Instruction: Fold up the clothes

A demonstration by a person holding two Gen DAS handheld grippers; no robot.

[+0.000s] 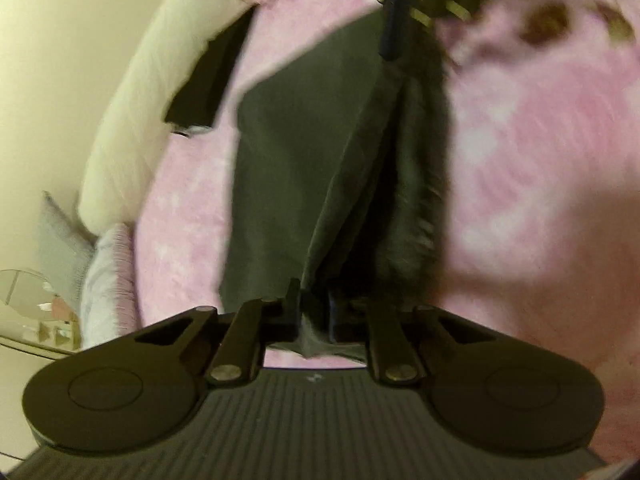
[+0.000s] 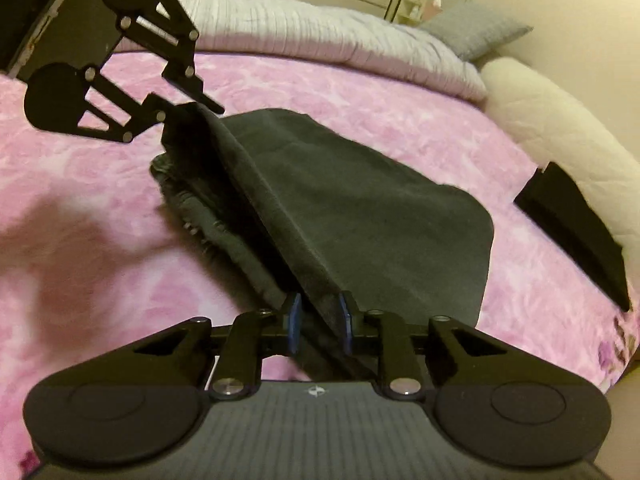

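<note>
- The dark grey garment [image 2: 360, 208] lies on the pink blanket [image 2: 360, 92], one edge lifted.
- Left claw [image 1: 314, 304] is pinched on that edge.
- Right claw [image 2: 319, 322] clamps the same edge's other end.
- A black folded item [image 2: 576, 232] lies beyond the garment, beside the cream bolster [image 2: 560, 128].

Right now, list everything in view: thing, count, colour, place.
dark garment: one, charcoal, on the bed's middle, one edge lifted between both grippers
folded dark item: one, black, by the bolster
blanket: one, pink, covering the bed
bolster: one, cream, along the bed's edge
ribbed cover: one, pale lilac, far side of the bed
pillow: one, grey, far corner
left gripper: one, black, shut on the garment's edge
right gripper: one, black with blue pads, shut on the garment's edge
</note>
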